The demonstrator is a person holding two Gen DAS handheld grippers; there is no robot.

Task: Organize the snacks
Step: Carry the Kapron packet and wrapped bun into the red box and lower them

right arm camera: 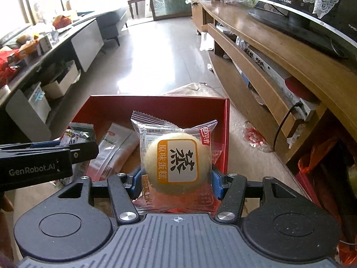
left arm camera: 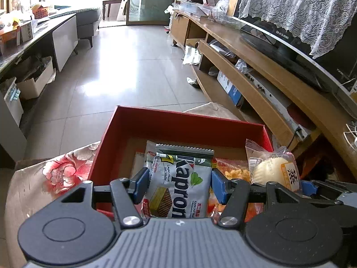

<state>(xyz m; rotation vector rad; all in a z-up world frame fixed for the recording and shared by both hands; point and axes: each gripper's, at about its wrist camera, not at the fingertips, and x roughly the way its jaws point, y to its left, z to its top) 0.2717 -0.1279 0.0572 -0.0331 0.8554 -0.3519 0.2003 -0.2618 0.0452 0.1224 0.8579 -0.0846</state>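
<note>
Black left gripper [left arm camera: 179, 187] and right gripper [right arm camera: 176, 184], blue finger pads [left arm camera: 217, 186], silver screws, ribbed grey housing, white GenRobot.AI lettering

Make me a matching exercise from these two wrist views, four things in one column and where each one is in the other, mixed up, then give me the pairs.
Things:
1. wafer packet
2. cake packet
3. red box
4. television

Places:
A. on the wooden cabinet, under a lace cloth
B. between the left gripper fingers
C. on the flowered cover, holding loose snacks
D. between the right gripper fingers

Pairs: 1-B, 2-D, 3-C, 4-A
</note>
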